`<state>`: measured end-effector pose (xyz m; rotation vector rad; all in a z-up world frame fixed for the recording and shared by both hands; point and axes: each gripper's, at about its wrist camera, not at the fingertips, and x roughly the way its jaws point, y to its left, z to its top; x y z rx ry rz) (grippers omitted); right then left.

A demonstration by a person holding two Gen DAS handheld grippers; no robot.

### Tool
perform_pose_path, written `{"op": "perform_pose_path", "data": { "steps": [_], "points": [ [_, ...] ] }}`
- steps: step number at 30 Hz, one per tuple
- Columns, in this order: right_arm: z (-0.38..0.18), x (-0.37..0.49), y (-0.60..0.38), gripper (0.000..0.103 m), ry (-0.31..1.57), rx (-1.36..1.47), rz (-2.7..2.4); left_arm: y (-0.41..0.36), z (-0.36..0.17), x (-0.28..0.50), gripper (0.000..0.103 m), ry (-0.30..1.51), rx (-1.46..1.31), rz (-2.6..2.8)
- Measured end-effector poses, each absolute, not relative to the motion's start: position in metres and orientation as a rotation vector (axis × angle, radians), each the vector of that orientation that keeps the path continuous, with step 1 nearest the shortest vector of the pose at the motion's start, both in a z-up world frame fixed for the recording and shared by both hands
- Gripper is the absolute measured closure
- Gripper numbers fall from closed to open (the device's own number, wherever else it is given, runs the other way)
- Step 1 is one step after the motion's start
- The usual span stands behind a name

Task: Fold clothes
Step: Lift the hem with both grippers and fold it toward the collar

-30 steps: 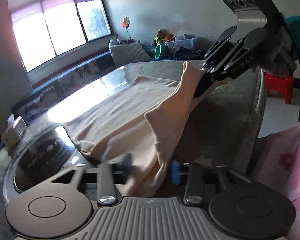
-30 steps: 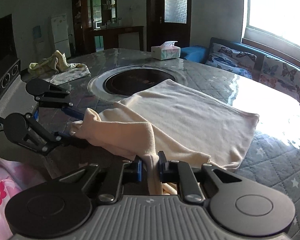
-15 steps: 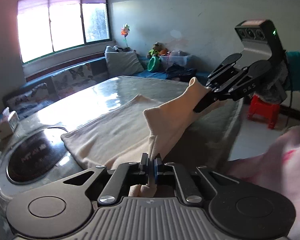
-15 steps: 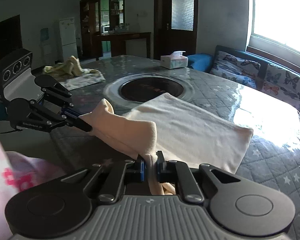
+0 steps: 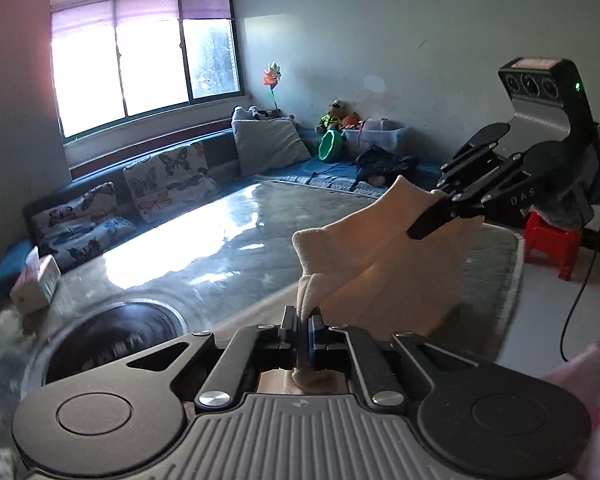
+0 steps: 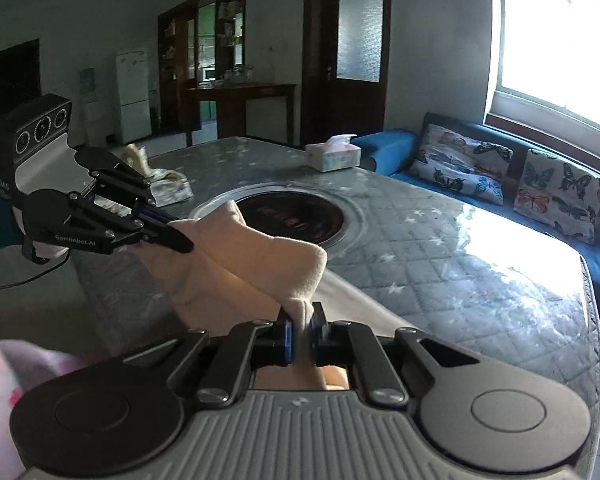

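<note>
A large table covered by a grey quilted cloth with pale stars (image 6: 440,240) is seen, with a round dark inset hotplate (image 6: 296,216) towards its middle. A soft cream fleece garment (image 6: 256,268) is held raised above the near edge of the table, slung between the two tools. One corner is pinched by the pressed-together left gripper (image 5: 305,330), another fold by the right gripper (image 6: 301,334). The fabric is judged light, limp and non-slippery; corners or hems are best taken. A white tissue box (image 6: 333,155) stands at the far edge. "GenRobot.AI" can be read on the left gripper's arm, "DAS" on its body.
</note>
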<state>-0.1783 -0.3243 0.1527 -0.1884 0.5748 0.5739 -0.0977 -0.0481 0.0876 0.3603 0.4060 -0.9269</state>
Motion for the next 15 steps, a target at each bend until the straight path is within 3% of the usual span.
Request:
{"op": "perform_pose_path", "data": {
  "steps": [10, 15],
  "points": [
    [0.130, -0.078, -0.337, 0.096, 0.615, -0.178, 0.498, -0.093, 0.063, 0.004, 0.097, 0.476, 0.374, -0.862],
    [0.089, -0.034, -0.340, 0.094, 0.652, -0.136, 0.441, -0.111, 0.034, 0.047, 0.096, 0.546, 0.331, -0.776]
  ]
}}
